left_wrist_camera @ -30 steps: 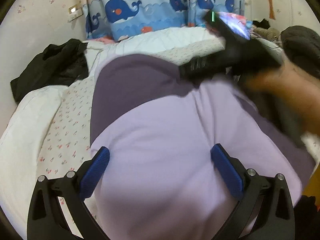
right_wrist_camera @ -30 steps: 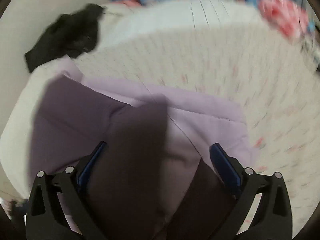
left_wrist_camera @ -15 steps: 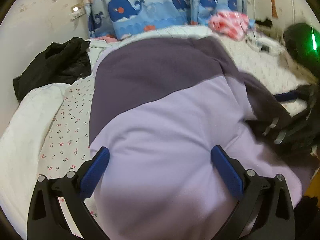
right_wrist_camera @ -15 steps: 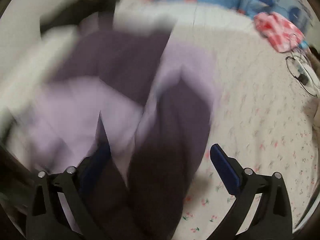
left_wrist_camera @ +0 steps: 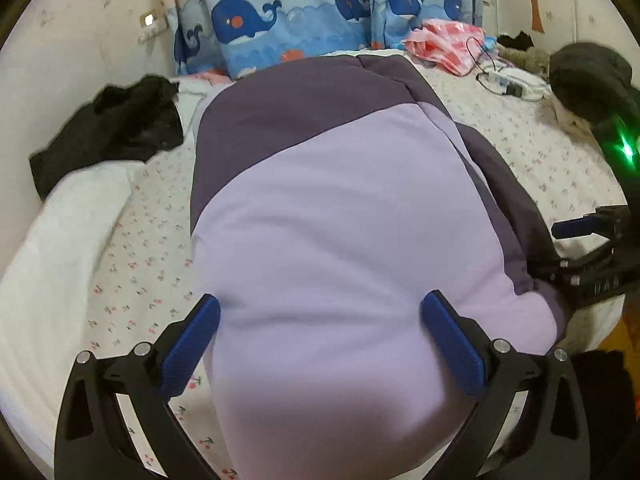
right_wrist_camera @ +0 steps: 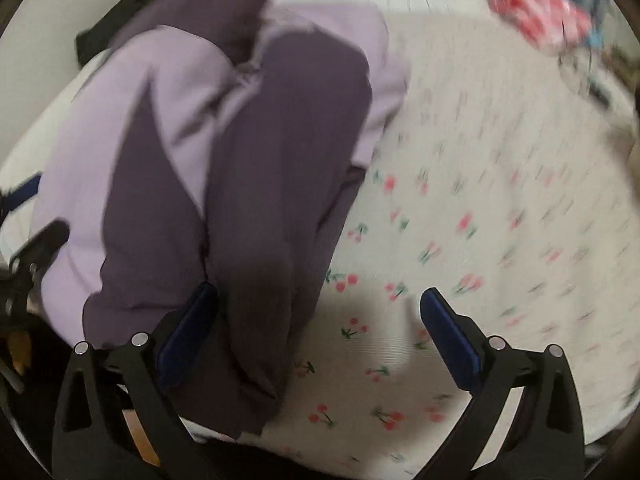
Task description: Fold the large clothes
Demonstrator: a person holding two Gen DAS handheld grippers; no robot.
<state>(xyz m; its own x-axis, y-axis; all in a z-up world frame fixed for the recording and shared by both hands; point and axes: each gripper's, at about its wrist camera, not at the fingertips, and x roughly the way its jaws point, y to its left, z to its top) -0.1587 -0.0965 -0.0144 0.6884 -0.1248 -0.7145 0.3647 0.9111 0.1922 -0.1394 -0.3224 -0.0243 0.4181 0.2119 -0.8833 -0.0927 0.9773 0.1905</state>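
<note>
Since the earlier frame, the right gripper (right_wrist_camera: 318,332) had swung right and now sat low at the near edge of the bed (right_wrist_camera: 500,184), its view less blurred. Its jaws were spread wide, gripping nothing; the dark sleeve (right_wrist_camera: 280,208) lay across its left finger (right_wrist_camera: 186,330), with cherry-print sheet (right_wrist_camera: 400,320) under the rest of the gap. The left gripper (left_wrist_camera: 320,344) hovered over the garment (left_wrist_camera: 340,220), fingers wide apart and released, the lilac panel filling the space between them. That lilac-and-purple garment lay lengthwise along the bed, its dark part at the far end near the whale curtain (left_wrist_camera: 280,28). Black clothing (left_wrist_camera: 116,128) lay at far left, a pink item (left_wrist_camera: 444,46) at far right.
</note>
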